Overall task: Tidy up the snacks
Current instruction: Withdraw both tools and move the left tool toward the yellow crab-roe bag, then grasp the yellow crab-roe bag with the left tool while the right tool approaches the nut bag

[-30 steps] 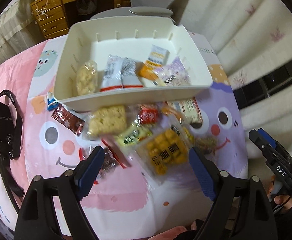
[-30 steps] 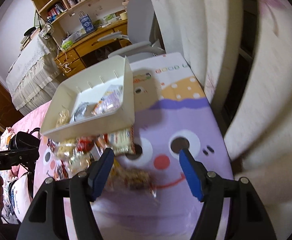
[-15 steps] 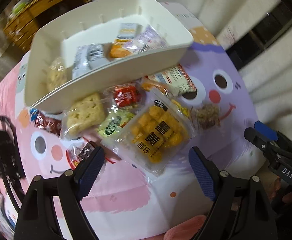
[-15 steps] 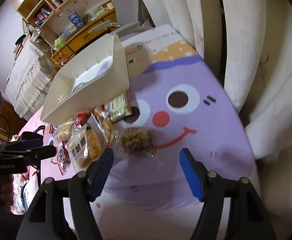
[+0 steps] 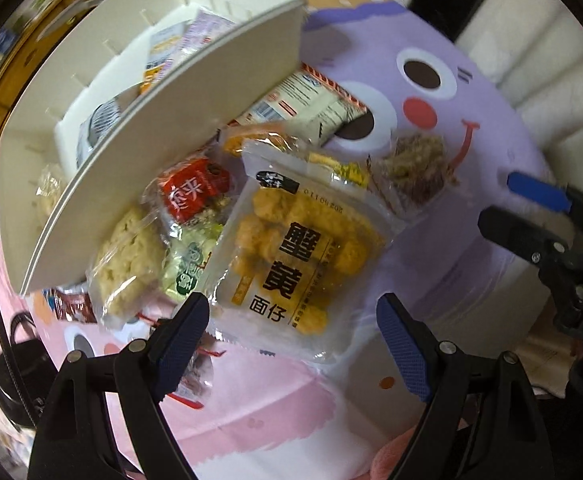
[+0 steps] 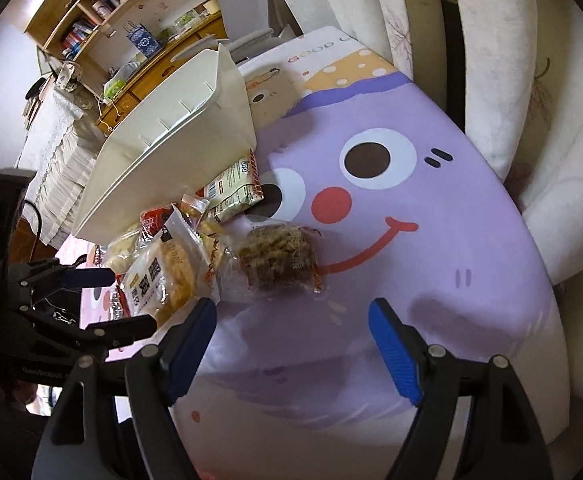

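Hovering over the yellow snack pouch (image 5: 291, 256) just beside the white bin (image 5: 163, 120), left gripper (image 5: 291, 332) jaws wide and empty, right gripper (image 6: 291, 344) jaws opening, empty, near the brown noodle pack (image 6: 277, 260); pouch looks light, crinkly, slippery, contents crushable, so pinch a sealed edge.

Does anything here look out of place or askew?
Yes. Most snack packets lie in a loose overlapping heap outside the white plastic bin: the clear packet of yellow puffs rests askew on others, and the brown noodle-like snack packet lies apart on the purple cartoon-face cloth.
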`<state>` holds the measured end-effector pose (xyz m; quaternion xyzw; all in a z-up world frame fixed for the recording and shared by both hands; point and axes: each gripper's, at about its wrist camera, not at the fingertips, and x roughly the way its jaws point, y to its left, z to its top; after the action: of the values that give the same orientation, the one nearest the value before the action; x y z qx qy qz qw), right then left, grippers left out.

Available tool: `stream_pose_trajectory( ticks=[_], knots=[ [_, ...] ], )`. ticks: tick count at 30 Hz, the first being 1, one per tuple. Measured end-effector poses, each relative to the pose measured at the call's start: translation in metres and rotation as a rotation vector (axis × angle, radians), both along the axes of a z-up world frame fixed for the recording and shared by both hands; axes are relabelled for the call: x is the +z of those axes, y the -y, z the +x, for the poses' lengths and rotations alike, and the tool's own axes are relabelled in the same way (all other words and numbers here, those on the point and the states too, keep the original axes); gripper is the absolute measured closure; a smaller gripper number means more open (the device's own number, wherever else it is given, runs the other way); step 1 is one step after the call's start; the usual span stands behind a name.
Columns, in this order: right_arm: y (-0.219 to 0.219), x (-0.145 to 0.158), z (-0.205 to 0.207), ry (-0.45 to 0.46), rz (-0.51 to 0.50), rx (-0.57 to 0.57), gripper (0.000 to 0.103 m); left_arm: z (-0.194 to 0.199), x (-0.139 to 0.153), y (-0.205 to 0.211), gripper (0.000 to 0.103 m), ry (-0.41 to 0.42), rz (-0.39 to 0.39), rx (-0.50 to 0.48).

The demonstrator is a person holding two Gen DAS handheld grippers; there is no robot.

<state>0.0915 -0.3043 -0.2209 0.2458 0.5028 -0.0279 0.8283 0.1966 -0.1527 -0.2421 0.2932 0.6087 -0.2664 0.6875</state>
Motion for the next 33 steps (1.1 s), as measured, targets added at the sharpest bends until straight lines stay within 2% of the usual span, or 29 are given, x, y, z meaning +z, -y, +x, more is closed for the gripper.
stream_pose_trajectory(
  ticks=[6,13,21,27,30,33],
  knots=[
    [-0.015,-0.009,0.005,0.04,-0.103,0.037,0.024,-0.004,-0.015,0.009,0.018,0.051,0.065,-0.096],
    [-0.022,-0.018,0.014,0.096,-0.182,0.027,0.024,-0.014,-0.027,0.025,0.018,0.107,0.098,-0.22],
    [-0.026,-0.027,0.03,0.106,-0.227,0.036,0.024,-0.007,-0.043,0.031,0.018,0.066,0.099,-0.22],
    [-0.029,-0.031,0.034,0.109,-0.236,0.037,0.024,-0.009,-0.044,0.033,0.018,0.069,0.08,-0.233],
    [-0.031,-0.032,0.036,0.114,-0.244,0.042,0.028,-0.007,-0.045,0.034,0.019,0.063,0.071,-0.225],
    [-0.034,-0.031,0.038,0.117,-0.249,0.06,0.037,-0.005,-0.048,0.024,0.022,0.056,0.059,-0.21]
  ],
)
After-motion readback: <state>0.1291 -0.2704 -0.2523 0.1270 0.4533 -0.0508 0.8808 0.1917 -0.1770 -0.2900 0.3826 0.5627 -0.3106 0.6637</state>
